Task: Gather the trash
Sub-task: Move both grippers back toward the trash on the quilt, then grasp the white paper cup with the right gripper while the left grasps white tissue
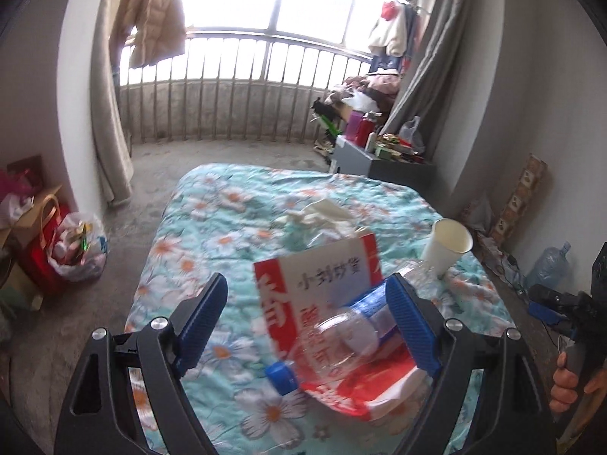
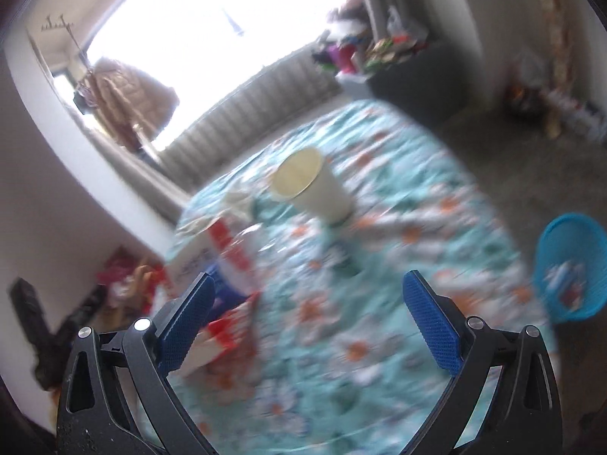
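1. The left gripper (image 1: 307,295) hangs over a bed covered with a turquoise quilt printed with white and orange flowers (image 1: 212,204); its blue-padded jaws stand wide and press on nothing.
2. Between those jaws lies a clear plastic bottle with a blue cap (image 1: 341,341), resting on a red-and-white printed plastic bag (image 1: 326,273). The bottle lies close against the right pad; contact cannot be told.
3. A white paper cup (image 1: 447,244) stands upright on the quilt, beyond the bag to the right; crumpled white paper (image 1: 322,212) lies behind the bag.
4. The right gripper (image 2: 307,295) is spread wide and empty above the quilt, in a blurred view.
5. A blue plastic mesh basket (image 2: 569,265) sits on the floor beside the bed, with scraps inside.
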The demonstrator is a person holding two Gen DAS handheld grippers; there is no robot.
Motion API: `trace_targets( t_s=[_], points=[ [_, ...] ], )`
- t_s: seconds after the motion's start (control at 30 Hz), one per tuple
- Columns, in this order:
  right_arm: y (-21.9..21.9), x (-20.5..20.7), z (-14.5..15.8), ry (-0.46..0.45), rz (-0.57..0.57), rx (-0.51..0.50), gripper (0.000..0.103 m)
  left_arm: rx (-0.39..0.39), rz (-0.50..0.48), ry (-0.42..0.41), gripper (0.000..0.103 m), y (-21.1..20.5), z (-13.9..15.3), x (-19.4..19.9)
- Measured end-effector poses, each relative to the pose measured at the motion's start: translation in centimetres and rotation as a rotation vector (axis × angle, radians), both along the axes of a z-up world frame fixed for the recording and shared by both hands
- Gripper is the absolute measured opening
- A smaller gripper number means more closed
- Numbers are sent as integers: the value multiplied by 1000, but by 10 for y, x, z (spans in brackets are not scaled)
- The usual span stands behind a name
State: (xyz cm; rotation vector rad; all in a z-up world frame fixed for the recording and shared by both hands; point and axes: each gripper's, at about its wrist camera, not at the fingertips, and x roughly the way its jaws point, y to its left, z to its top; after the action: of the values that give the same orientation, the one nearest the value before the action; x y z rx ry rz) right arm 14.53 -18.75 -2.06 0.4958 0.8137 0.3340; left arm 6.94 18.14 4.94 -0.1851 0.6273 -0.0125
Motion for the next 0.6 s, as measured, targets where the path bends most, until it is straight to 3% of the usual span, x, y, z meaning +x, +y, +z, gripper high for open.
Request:
trace_targets(
  t_s=[0.1,0.27,0.6],
  points=[
    [19,9,-13,70,77,74,93,-26,6,25,83,10,-11,0],
    [41,18,-30,153,131,100,85,-66,-13,41,83,16,-20,6],
    [31,30,-49,242,146,209,73,-159,-41,57,74,30,-20,33]
  ],
)
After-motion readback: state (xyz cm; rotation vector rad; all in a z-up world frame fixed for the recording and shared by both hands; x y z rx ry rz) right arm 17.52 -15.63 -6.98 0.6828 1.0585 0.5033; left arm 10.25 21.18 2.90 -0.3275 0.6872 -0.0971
